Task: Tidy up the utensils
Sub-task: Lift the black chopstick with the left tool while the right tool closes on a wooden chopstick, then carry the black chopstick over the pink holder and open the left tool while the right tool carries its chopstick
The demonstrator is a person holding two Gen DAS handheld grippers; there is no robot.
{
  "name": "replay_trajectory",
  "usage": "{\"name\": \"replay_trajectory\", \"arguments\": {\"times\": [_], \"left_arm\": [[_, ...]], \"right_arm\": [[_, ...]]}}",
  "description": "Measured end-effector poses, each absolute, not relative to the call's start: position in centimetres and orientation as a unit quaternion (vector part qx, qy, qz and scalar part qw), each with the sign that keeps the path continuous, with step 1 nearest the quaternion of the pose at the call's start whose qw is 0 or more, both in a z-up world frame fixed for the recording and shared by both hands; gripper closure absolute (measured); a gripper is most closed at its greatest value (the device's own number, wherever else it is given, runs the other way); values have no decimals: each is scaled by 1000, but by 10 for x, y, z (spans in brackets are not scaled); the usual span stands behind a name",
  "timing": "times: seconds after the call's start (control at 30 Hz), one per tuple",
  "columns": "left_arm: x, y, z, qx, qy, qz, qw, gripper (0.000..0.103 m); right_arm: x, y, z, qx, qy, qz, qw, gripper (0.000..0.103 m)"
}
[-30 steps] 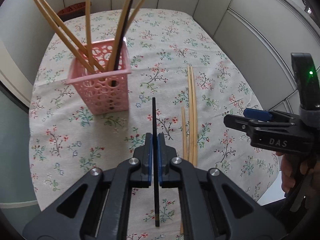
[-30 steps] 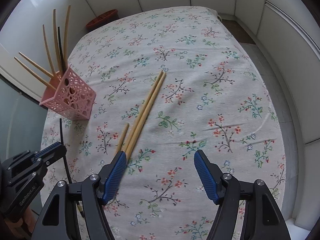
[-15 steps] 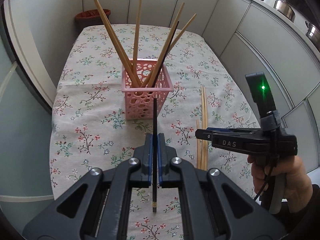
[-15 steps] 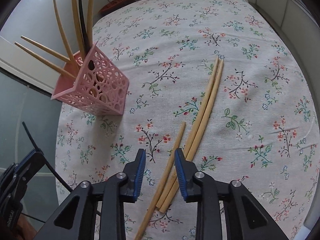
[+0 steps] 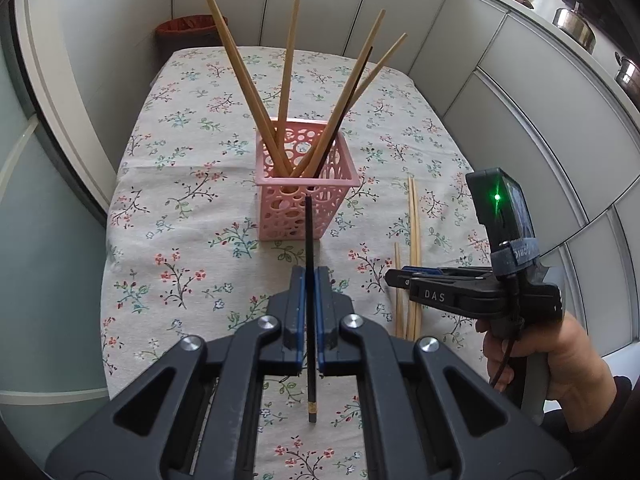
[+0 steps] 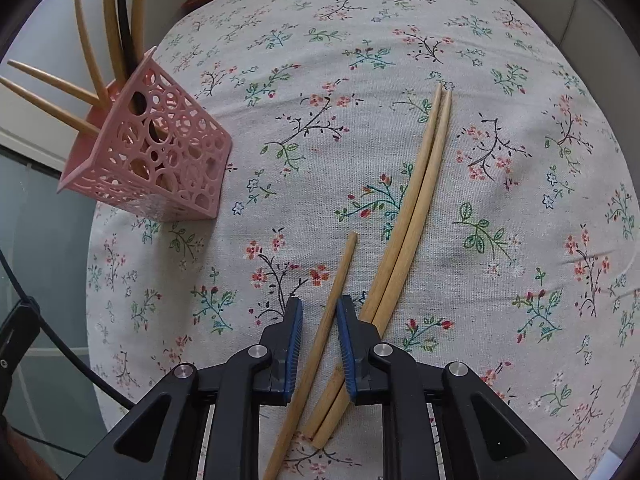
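Note:
My left gripper (image 5: 308, 280) is shut on a black chopstick (image 5: 309, 236), held upright just in front of the pink perforated basket (image 5: 306, 200). The basket holds several wooden chopsticks (image 5: 240, 76) and one black one. My right gripper (image 6: 319, 308) is low over the tablecloth with its jaws narrowly apart around a single wooden chopstick (image 6: 338, 276) that lies on the cloth. A pair of wooden chopsticks (image 6: 416, 200) lies just to its right. The basket also shows in the right wrist view (image 6: 160, 160), and the right gripper in the left wrist view (image 5: 394, 278).
The floral tablecloth (image 5: 192, 208) covers a table that stands among white cabinets (image 5: 520, 92). A reddish bin (image 5: 188, 28) stands behind the table's far end. Pots (image 5: 572, 28) sit on the counter at the upper right.
My left gripper has moved the black chopstick closer to the basket and raised it. My right gripper has narrowed its jaws and come down around the single wooden chopstick.

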State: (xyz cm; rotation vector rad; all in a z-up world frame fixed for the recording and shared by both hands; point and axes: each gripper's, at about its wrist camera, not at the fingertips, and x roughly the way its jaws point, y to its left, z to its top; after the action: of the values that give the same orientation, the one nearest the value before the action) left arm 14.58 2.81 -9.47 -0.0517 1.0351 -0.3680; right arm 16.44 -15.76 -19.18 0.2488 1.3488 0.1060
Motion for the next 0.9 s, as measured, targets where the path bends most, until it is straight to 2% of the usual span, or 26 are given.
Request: {"name": "replay_trajectory", "arguments": {"times": [0.17,0.4,0.9], "left_arm": [[147,29,-97,-22,492,-168,854,98],[142,33,-85,-33,474,-163,865,98],[121,32,-42,-44,393,-174,902,98]], "right_arm": [[158,-129,-193,26,603,30,797,92],[147,-130,-186,68,595,64,799,97],[74,-156,-64,90,427,126,891,97]]}}
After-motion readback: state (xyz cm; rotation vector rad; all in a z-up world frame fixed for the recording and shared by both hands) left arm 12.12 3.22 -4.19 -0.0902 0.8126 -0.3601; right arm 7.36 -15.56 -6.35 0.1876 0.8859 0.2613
